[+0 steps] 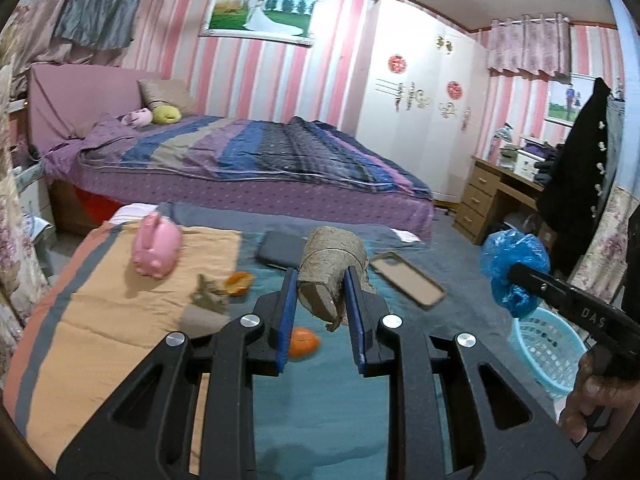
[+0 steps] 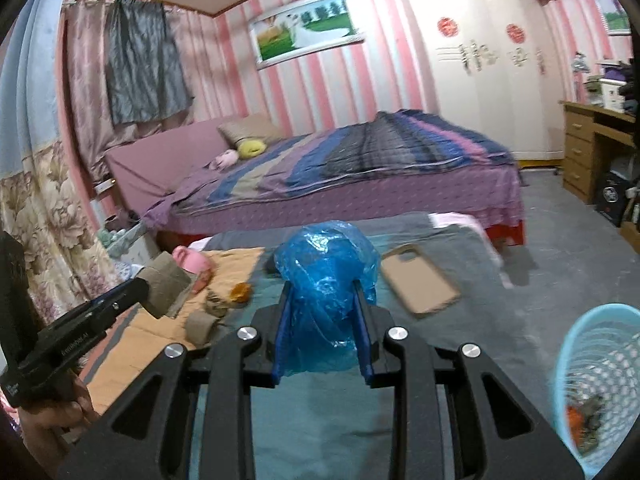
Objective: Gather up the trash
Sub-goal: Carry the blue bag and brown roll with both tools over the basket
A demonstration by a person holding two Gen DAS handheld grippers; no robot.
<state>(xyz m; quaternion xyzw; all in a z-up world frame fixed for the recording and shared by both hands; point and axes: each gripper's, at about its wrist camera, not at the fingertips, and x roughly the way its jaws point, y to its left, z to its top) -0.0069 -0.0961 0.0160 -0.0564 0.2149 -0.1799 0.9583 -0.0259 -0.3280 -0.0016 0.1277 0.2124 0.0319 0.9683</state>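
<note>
Above the blanket-covered surface (image 1: 120, 312), the left gripper (image 1: 320, 284) pinches a stiff cardboard tube (image 1: 332, 264); the right gripper (image 2: 324, 300) pinches a light, slippery blue plastic bag (image 2: 328, 268). Clamp bunched film centrally. The basket (image 2: 592, 360) sits right.

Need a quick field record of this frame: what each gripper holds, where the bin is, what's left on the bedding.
left gripper: shut on crumpled brown paper
right gripper: shut on blue plastic bag
basket: light blue, lower right, some trash inside
left on bedding: orange peel, orange piece, brown scraps
non-trash nearby: pink piggy bank, phone case
</note>
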